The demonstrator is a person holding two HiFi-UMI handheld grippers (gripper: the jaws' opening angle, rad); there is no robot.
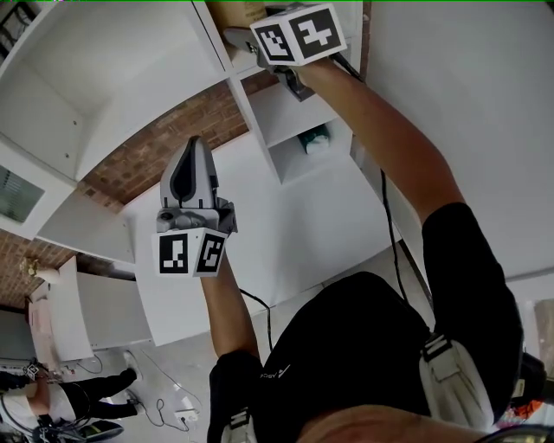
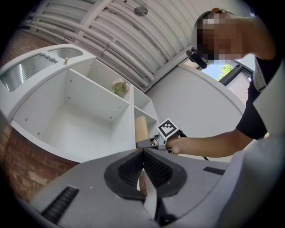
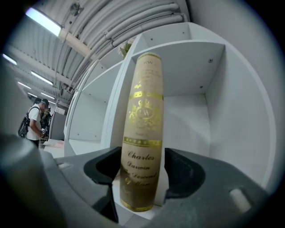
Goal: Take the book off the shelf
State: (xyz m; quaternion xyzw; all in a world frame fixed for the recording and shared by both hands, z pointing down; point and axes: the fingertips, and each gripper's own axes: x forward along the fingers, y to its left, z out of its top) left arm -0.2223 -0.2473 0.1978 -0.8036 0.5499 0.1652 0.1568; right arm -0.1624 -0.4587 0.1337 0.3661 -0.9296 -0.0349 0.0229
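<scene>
A tan book [image 3: 142, 133] with gold lettering stands upright, spine out, in a cubby of the white shelf unit [image 3: 196, 89]. My right gripper [image 3: 142, 171] is open, with a jaw on each side of the spine low down. The right pad stands slightly off the book. In the head view that gripper [image 1: 241, 39] reaches up to the book [image 1: 232, 10] at the top edge. My left gripper [image 1: 192, 145] hangs lower and to the left, shut and empty. From the left gripper view its pads [image 2: 133, 167] meet, and the book [image 2: 141, 127] shows beyond them.
A small plant [image 2: 119, 87] sits in an upper cubby and a teal object [image 1: 316, 138] in a lower one. Red brick wall [image 1: 156, 147] shows behind the shelves. A person [image 3: 33, 122] stands far to the left. A cable [image 1: 394, 234] trails from the right gripper.
</scene>
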